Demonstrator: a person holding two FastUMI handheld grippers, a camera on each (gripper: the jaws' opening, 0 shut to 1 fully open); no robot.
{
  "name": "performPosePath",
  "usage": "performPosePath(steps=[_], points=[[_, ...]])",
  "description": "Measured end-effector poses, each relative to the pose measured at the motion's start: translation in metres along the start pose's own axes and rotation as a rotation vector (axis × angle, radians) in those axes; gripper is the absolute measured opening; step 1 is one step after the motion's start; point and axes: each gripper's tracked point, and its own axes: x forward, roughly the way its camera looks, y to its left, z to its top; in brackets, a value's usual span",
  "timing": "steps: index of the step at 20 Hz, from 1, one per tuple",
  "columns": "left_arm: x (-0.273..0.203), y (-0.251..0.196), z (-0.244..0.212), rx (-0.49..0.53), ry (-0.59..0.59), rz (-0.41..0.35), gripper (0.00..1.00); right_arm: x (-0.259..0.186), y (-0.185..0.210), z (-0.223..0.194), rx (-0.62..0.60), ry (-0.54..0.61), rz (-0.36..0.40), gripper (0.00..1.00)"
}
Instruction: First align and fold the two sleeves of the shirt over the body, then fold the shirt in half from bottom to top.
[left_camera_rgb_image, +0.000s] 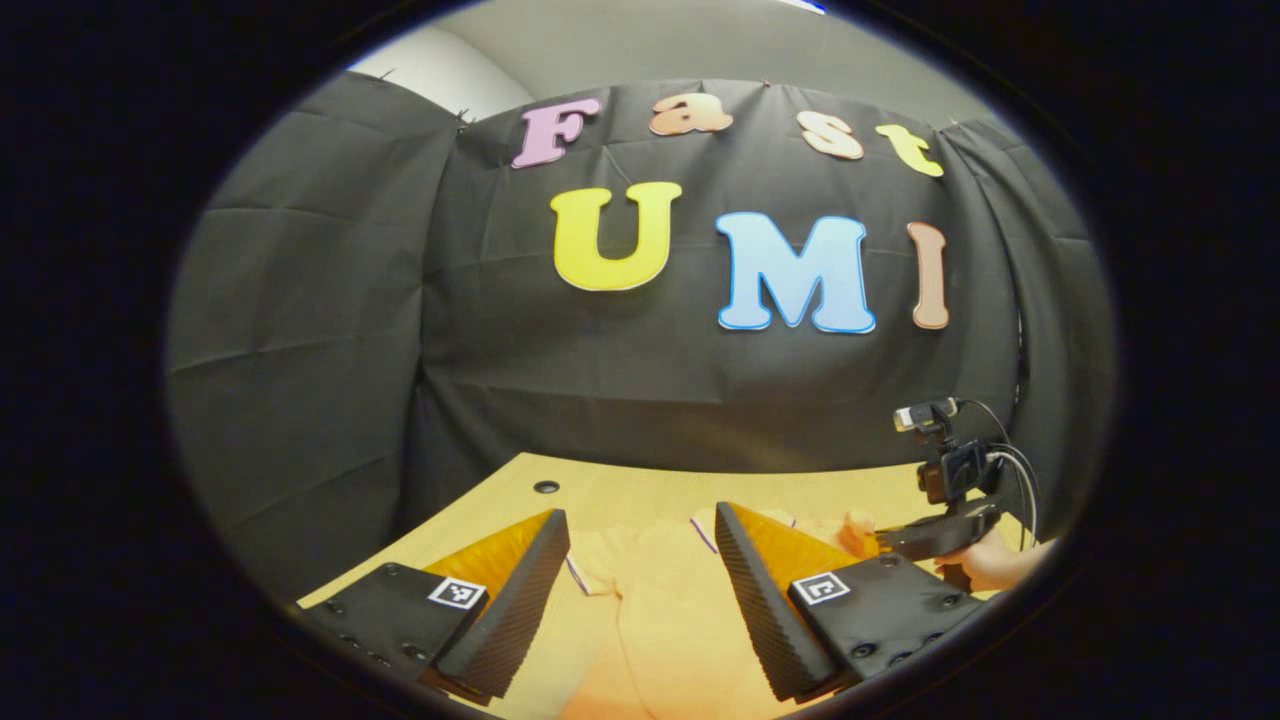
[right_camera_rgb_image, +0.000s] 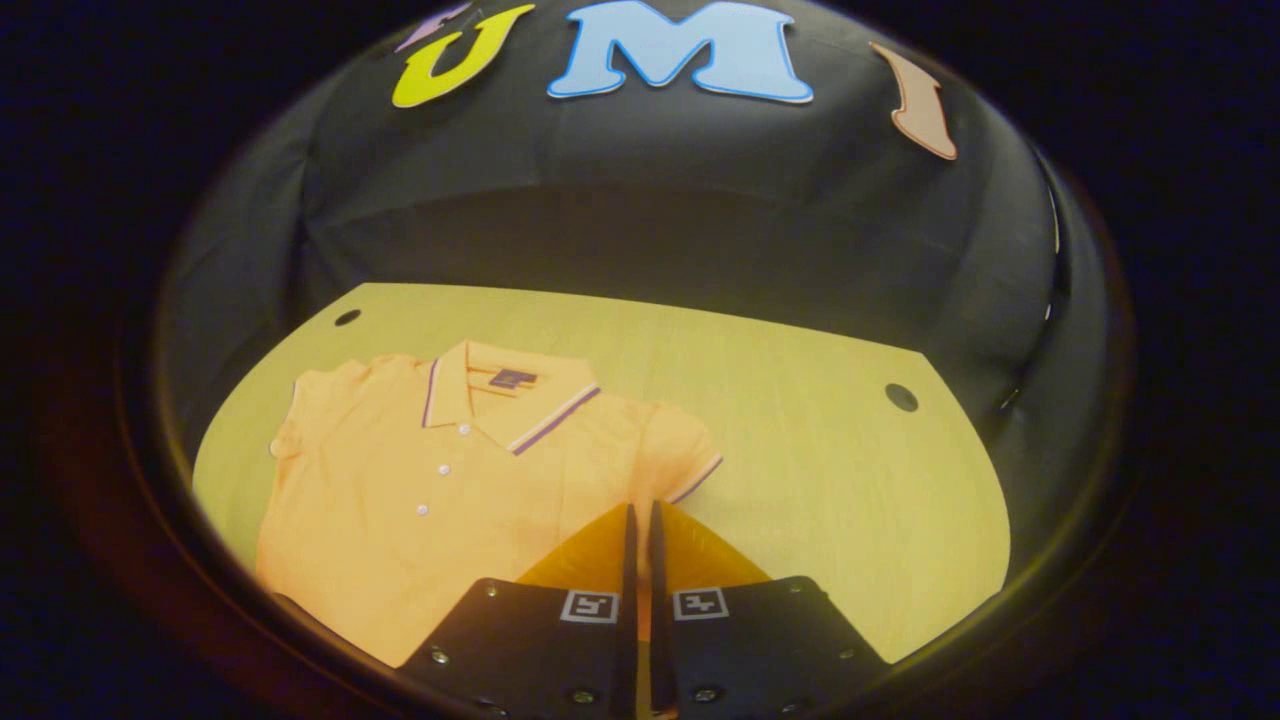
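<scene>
While the shirt (right_camera_rgb_image: 440, 480) lies flat and face up on the near-left part of the desk (right_camera_rgb_image: 800, 420), both short sleeves spread and unfolded, the right gripper (right_camera_rgb_image: 640, 530) hangs above its right sleeve (right_camera_rgb_image: 680, 450) with fingers nearly touching and nothing between them. The left gripper (left_camera_rgb_image: 640, 570) is wide open and empty over the shirt. Judged from here, the closed right gripper could press and bunch the sleeve instead of pinching its hem, leaving the 2 folds misaligned.
</scene>
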Motion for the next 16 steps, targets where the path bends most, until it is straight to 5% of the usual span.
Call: performPosePath(steps=[16], points=[[-0.001, 0.001, -0.008, 0.002, 0.017, 0.032, 0.94, 0.019, 0.044, -0.021, -0.076, 0.062, 0.126, 0.1]])
